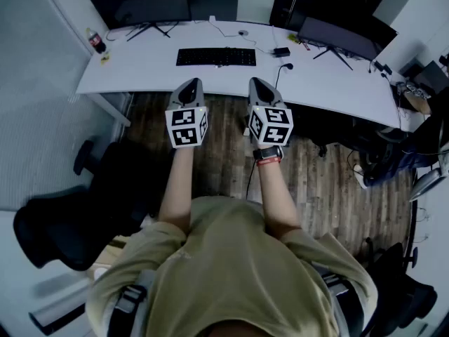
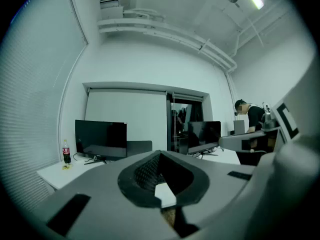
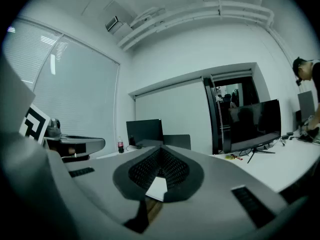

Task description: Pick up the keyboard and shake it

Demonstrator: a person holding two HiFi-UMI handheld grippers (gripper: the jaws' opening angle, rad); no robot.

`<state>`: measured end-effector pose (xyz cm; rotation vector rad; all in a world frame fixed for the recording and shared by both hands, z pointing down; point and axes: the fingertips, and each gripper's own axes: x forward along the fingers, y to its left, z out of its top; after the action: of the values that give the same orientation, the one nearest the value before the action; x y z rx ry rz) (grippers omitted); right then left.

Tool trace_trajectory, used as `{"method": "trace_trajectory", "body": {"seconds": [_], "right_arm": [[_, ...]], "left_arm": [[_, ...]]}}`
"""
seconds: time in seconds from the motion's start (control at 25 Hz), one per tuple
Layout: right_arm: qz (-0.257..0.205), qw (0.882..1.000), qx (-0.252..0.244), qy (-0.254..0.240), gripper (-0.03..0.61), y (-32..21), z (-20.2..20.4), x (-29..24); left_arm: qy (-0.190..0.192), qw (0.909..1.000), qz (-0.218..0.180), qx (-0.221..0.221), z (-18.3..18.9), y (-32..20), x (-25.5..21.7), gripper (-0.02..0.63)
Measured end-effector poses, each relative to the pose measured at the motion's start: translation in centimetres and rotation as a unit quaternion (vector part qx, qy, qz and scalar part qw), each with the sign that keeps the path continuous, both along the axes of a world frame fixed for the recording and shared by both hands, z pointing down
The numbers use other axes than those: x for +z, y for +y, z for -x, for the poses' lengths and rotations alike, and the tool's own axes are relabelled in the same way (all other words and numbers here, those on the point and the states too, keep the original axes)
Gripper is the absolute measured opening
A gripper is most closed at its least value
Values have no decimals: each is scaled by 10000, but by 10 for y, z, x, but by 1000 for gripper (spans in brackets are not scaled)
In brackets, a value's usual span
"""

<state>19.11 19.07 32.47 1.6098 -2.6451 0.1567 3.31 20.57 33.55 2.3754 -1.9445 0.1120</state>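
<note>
A black keyboard (image 1: 215, 57) lies flat on the white desk (image 1: 154, 72), near its middle, in the head view. My left gripper (image 1: 191, 84) hangs shut over the desk's near edge, short of the keyboard and a little to its left. My right gripper (image 1: 258, 84) is level with it, shut too, off the keyboard's right end. Both are empty and touch nothing. In the left gripper view the left gripper (image 2: 160, 156) shows closed tips; the right gripper (image 3: 160, 154) in its own view shows the same. The keyboard is hidden in both gripper views.
Two dark monitors (image 1: 144, 4) (image 1: 337, 37) stand at the back of the desk, with a cola bottle (image 1: 96, 42) at the far left and cables and a small black box (image 1: 281, 51) behind the keyboard. Black office chairs (image 1: 63, 230) stand on the wood floor. A person (image 2: 250, 115) stands at the right.
</note>
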Motion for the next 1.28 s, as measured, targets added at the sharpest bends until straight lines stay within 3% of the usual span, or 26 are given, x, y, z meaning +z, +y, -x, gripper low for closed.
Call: {"method": "trace_trajectory", "body": {"seconds": [0.32,0.64,0.84,1.28], "right_arm": [[30,9998,-165,-93,18,2,-14,10],[233,9986,-471,-78,18,-16,20,37],[221,9979,-526,-314,18,-56,44,42],[457,9987,-209,6,18,-187,89,45]], "left_arm": [[24,9999,-113,-54,-28,11,6,17],[76,9997,32,-235,-4,-2,29,17],[125,9994,117,-314,23,-38,39,17],[211,9990,322,-218,85,-173,47,17]]}}
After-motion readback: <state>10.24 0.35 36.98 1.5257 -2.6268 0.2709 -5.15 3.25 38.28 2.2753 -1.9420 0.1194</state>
